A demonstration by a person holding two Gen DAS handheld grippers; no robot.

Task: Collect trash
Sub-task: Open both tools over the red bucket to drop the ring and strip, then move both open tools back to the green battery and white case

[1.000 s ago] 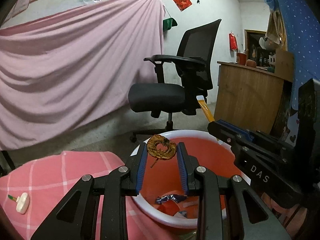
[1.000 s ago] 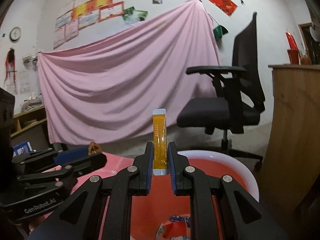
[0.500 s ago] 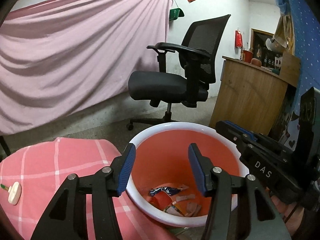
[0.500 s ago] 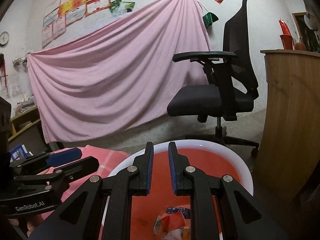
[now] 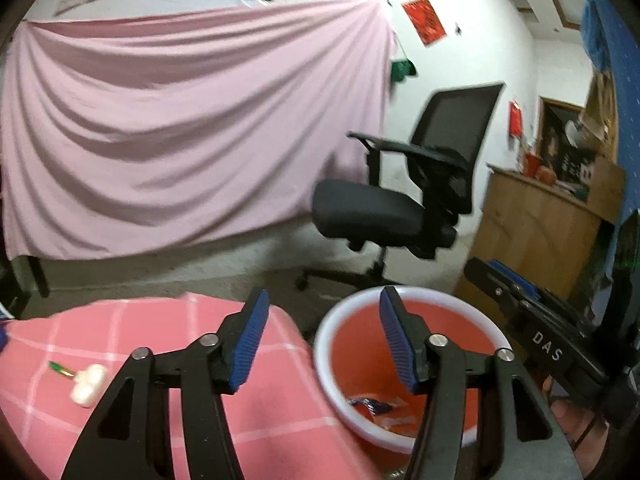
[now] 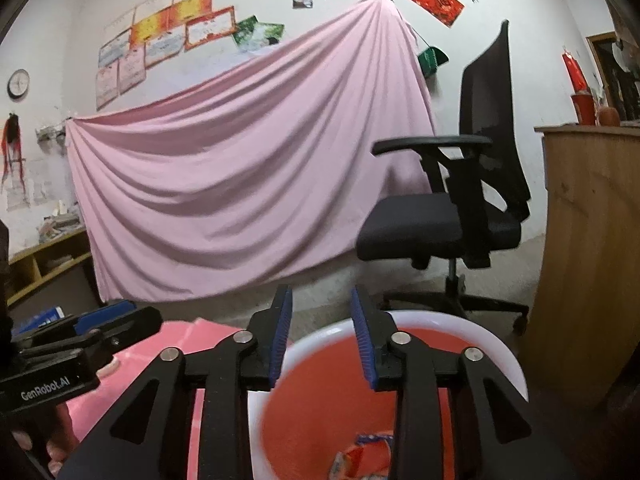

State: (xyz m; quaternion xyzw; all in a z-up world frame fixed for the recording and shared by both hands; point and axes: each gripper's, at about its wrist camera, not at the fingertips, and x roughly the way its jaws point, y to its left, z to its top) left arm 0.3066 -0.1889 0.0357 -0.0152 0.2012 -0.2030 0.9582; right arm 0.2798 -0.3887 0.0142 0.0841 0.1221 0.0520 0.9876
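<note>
Now both grippers were empty. A second earlier the left gripper (image 5: pixel 320 336) held a brown ring-shaped scrap and the right gripper (image 6: pixel 322 336) a yellow sachet over the bin (image 5: pixel 486 322); both were gone from the jaws, so both drops looked done. Left jaws had just been opening, spread wide, nothing between. Right jaws had just been opening too, parted a little, nothing between. Left gripper had swung off toward the table (image 5: pixel 132 320), probably heading for the next piece. Bin held wrappers (image 5: pixel 370 404) at the bottom, blue and orange-white; dropped items not clearly told apart there. Remaining trash: a white cap-like piece (image 5: pixel 87 384) with a green stick, on the table, well apart from the bin.
</note>
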